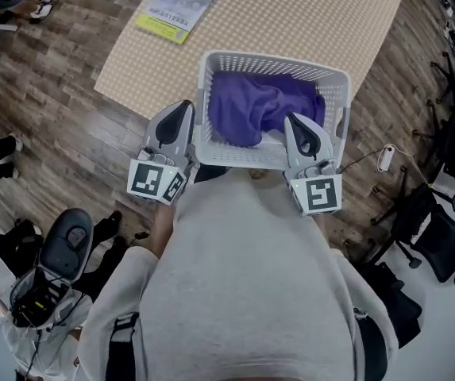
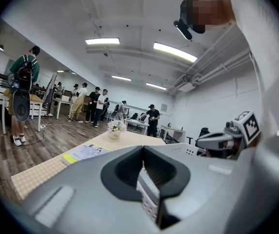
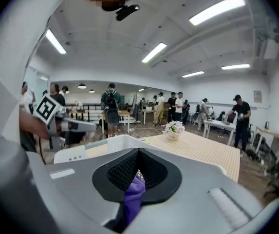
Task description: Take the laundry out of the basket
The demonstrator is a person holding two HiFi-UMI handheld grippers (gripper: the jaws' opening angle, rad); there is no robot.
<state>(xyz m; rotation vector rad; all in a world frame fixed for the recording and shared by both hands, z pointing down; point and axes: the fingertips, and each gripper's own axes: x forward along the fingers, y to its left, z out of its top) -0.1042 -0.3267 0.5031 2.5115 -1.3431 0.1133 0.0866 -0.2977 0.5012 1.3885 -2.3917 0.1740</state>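
Grey sweater (image 1: 243, 276) nearest. Only its own view shows right gripper (image 3: 138, 174) jaws pinching purple laundry (image 3: 132, 201); left gripper (image 2: 146, 179) jaws clamp basket (image 1: 275, 63) wall, both at near corners, pointing far.

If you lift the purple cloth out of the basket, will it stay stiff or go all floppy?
Probably floppy: the crumpled purple cloth lies in soft folds inside the white plastic laundry basket. Likely light too, since the right gripper's fingers pinch just a thin bunch of it. It would probably dangle and could snag on the rim.
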